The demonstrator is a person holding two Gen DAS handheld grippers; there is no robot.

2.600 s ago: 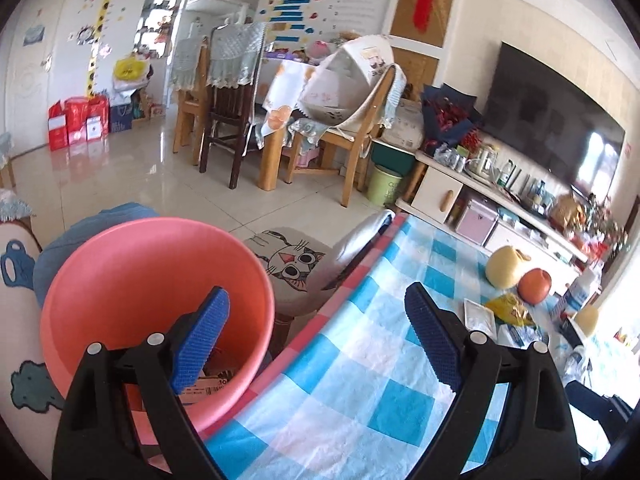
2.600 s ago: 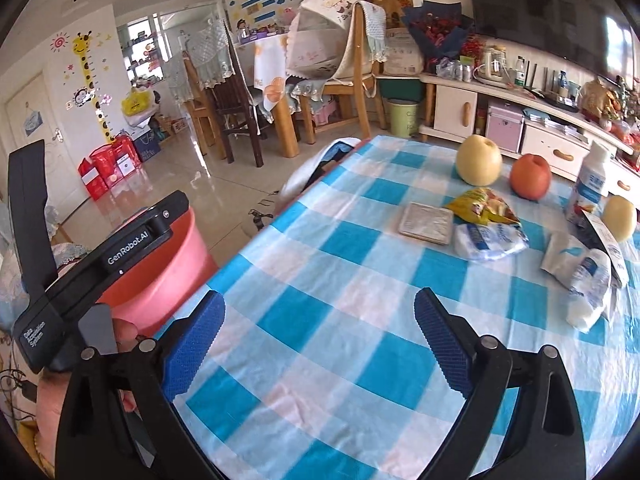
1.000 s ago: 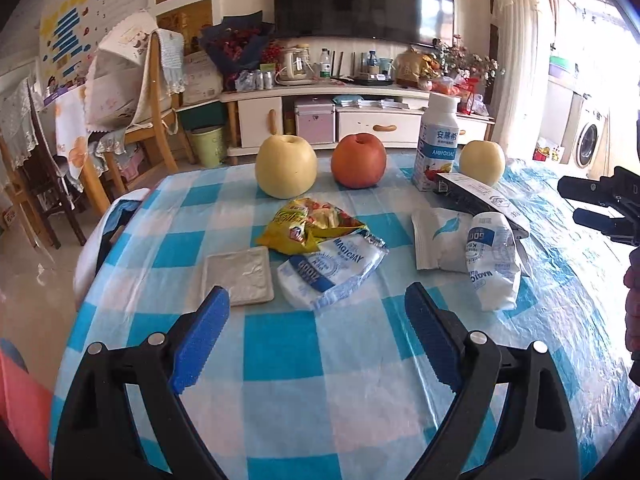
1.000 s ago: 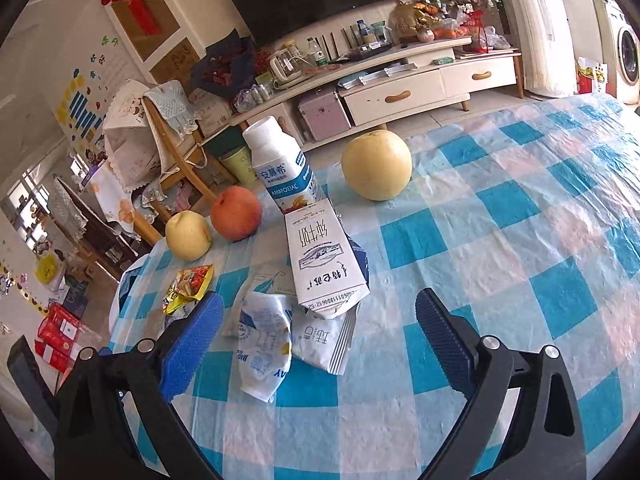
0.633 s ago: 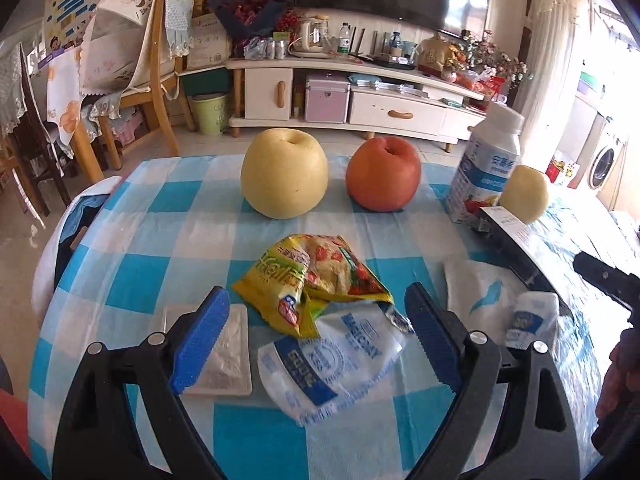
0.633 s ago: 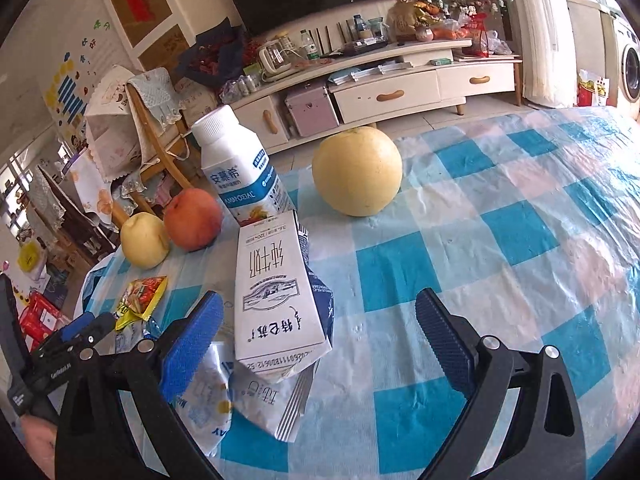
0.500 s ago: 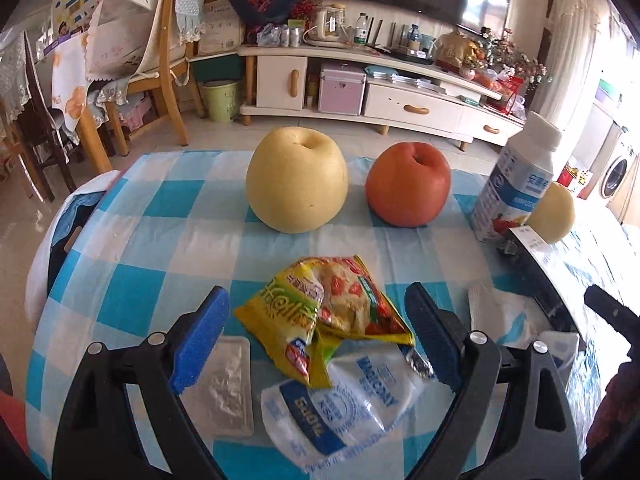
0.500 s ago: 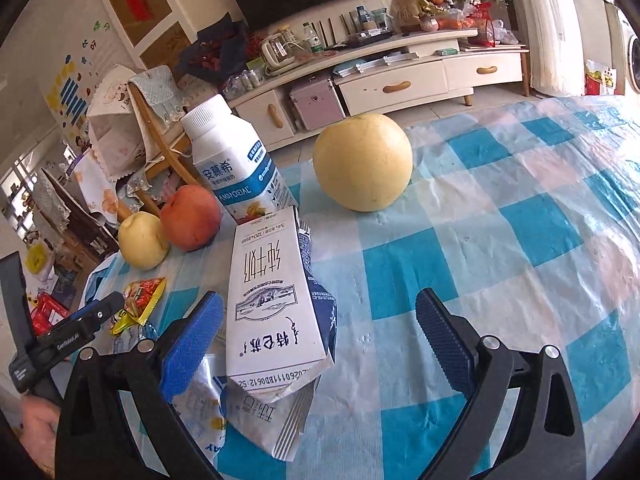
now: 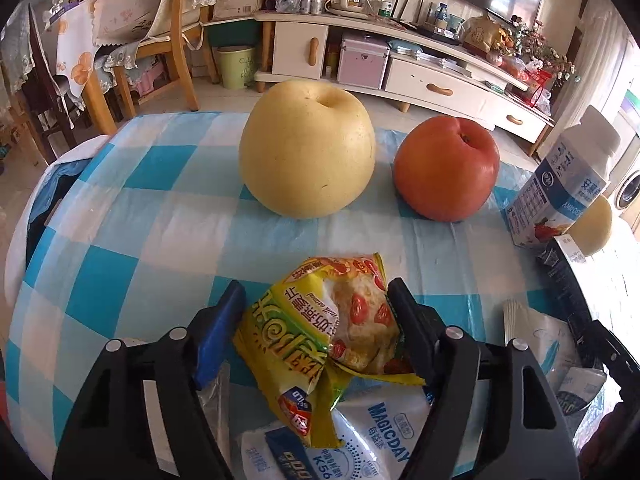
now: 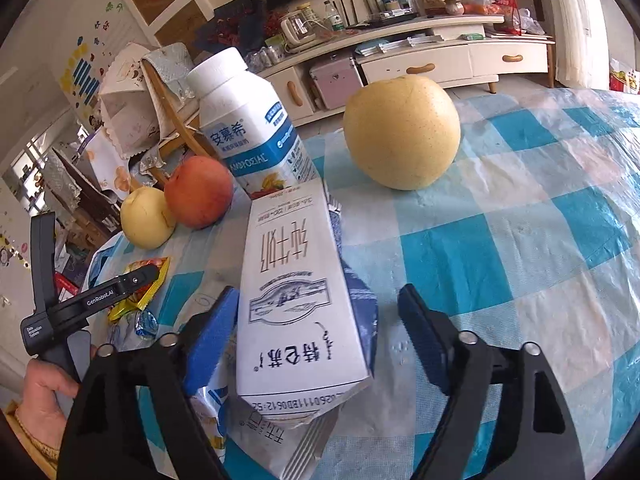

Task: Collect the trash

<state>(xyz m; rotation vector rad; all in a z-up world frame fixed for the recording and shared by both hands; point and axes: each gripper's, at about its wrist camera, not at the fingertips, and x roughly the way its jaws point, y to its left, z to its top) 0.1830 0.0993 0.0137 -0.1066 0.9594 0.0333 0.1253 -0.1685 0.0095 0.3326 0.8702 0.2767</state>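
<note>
A crumpled yellow snack wrapper (image 9: pixel 324 328) lies on the blue-checked tablecloth (image 9: pixel 132 208), on top of a white and blue plastic wrapper (image 9: pixel 360 436). My left gripper (image 9: pixel 316 320) is open, its blue pads either side of the yellow wrapper, close to it. In the right wrist view a white milk carton (image 10: pixel 296 292) lies flat on white wrappers (image 10: pixel 276 436). My right gripper (image 10: pixel 320 336) is open around the carton's near end; the left pad is close to it, the right pad stands apart. The yellow wrapper (image 10: pixel 140 292) and left gripper body (image 10: pixel 92 304) show at the left.
A yellow pear (image 9: pixel 308 148), a red apple (image 9: pixel 446 168) and a white yogurt bottle (image 9: pixel 560 188) stand behind the wrappers. Another pear (image 10: pixel 402 132) sits behind the carton. A flat foil packet (image 9: pixel 212 400) lies by my left finger. Chairs and a TV cabinet (image 9: pixel 400 64) stand beyond the table.
Both grippers have swung from the pink bin to the table and moved in low. The left now brackets the yellow wrapper, the right brackets the milk carton, and both have narrowed.
</note>
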